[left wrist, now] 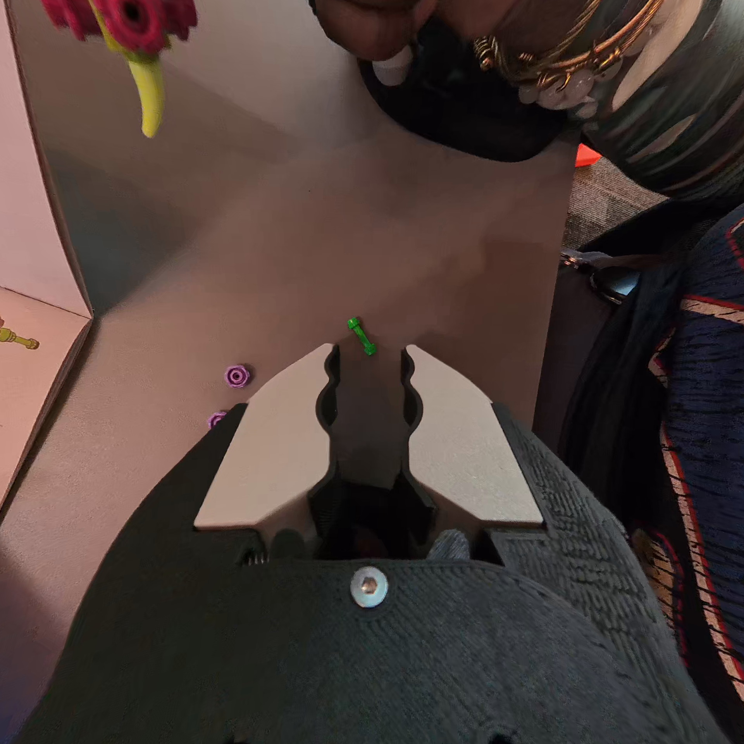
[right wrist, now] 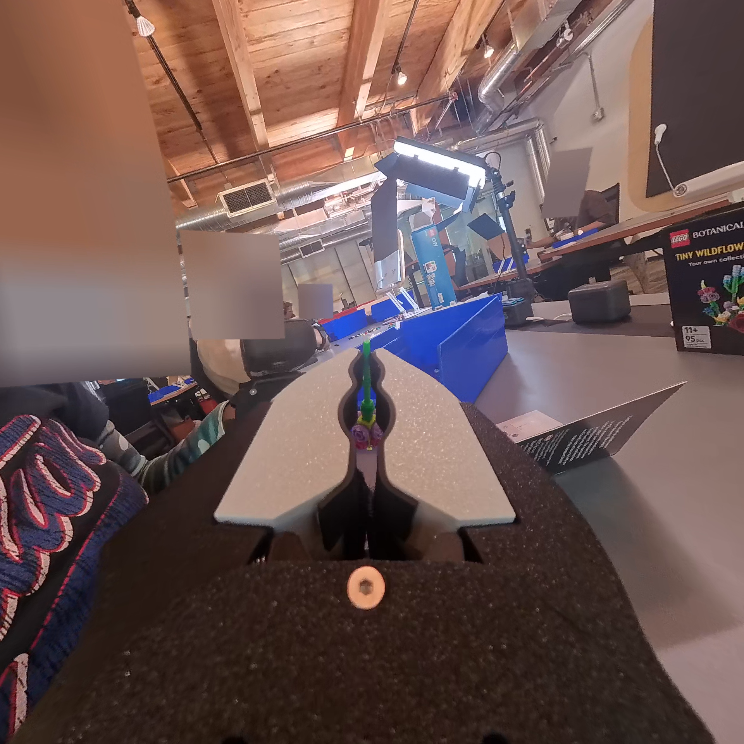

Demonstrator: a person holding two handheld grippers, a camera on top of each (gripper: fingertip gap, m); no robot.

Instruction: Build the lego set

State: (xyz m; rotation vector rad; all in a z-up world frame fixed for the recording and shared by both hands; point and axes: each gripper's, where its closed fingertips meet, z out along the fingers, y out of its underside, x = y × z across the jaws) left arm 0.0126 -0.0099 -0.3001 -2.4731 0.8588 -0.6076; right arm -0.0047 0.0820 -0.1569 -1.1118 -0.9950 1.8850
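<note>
In the left wrist view my left gripper [left wrist: 369, 349] is open and empty, low over the grey table [left wrist: 282, 249]. A small green stem piece [left wrist: 361, 336] lies on the table just ahead, between the fingertips. Two purple round flower pieces [left wrist: 236, 376] [left wrist: 216, 418] lie to its left, the nearer one partly hidden by the gripper. In the right wrist view my right gripper [right wrist: 367, 351] is shut on a green stem [right wrist: 366, 374] with purple flower pieces and a yellow piece [right wrist: 366, 432] at its near end, held up in the air.
A dark red flower on a yellow-green stem [left wrist: 139, 36] hangs at the top left. An open instruction booklet [left wrist: 28, 362] lies at the left; another dark booklet [right wrist: 583, 435] lies on the table. The set's box [right wrist: 708, 282] and blue bins [right wrist: 463, 334] stand behind. A person leans over the table [left wrist: 604, 100]. Across from one pair of fingers to the other is roughly 15 cm.
</note>
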